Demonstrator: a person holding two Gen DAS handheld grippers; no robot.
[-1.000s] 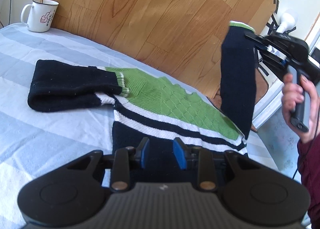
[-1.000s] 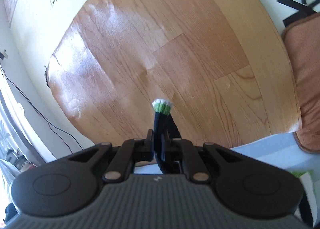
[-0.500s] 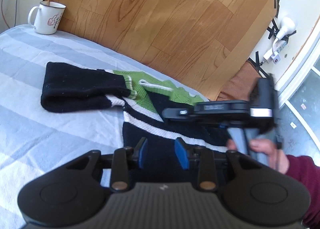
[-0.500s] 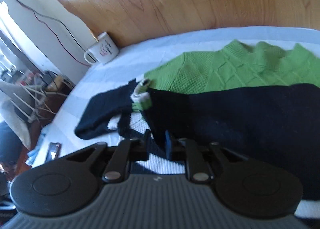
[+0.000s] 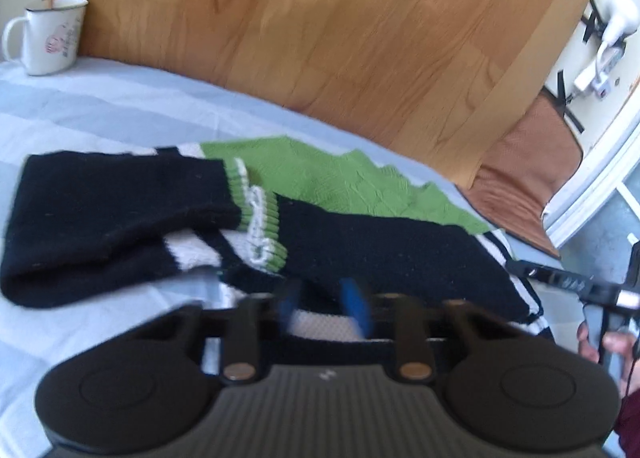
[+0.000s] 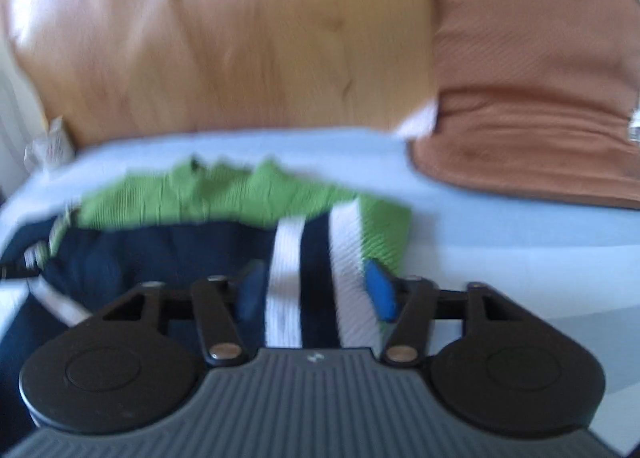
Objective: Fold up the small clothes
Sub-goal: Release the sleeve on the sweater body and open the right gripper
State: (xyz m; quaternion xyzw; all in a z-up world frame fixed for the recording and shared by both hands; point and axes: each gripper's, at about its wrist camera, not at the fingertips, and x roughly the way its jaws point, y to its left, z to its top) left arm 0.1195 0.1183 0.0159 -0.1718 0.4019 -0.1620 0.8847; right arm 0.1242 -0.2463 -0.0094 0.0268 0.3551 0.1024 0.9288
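Note:
A small knit sweater point(image 5: 344, 182), green on top with navy and white stripes, lies on the striped bed sheet point(image 5: 100, 106). Both navy sleeves are folded across its front, the left one point(image 5: 116, 214) and the right one point(image 5: 384, 250), their green-white cuffs meeting in the middle. My left gripper point(image 5: 323, 300) is open just above the sweater's lower hem. My right gripper point(image 6: 316, 290) is open and empty over the sweater's striped right edge point(image 6: 316, 250); it also shows in the left wrist view point(image 5: 568, 282) at the far right. The right wrist view is blurred.
A white mug point(image 5: 52, 34) stands at the back left of the bed. A wooden board point(image 5: 320, 18) leans behind the bed. A brown cushion point(image 6: 532, 90) lies at the right. A plug and cables point(image 5: 600, 58) hang on the wall at the right.
My right gripper has laid the right sleeve across the sweater, let it go and opened, and has drawn back to the sweater's right edge. My left gripper has shifted slightly.

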